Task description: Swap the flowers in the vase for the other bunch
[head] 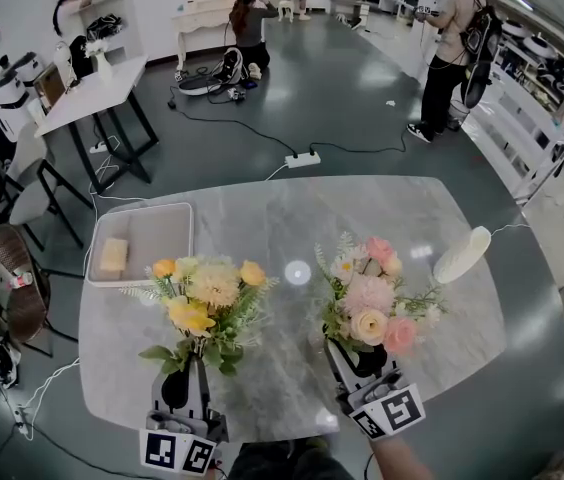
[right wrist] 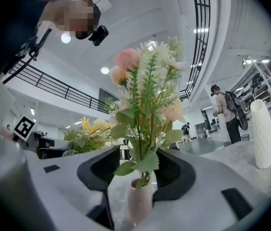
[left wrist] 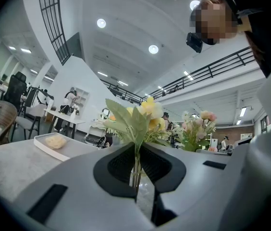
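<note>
Jaws of the left tool (left wrist: pixel 136 172) are clamped on the stems of the yellow bunch (head: pixel 207 298), holding it upright at lower left, likely ready for the swap. At lower right the right tool (right wrist: pixel 140 174) gapes around the small pink vase (right wrist: pixel 139 201) with the pink bunch (head: pixel 372 298), apparently set on the surface (head: pixel 292 218).

Left gripper (head: pixel 187 373) and right gripper (head: pixel 360 360): grey shells, black ribbed pads (left wrist: pixel 121 167), white cubes (head: pixel 177 451) bearing black square markers.
</note>
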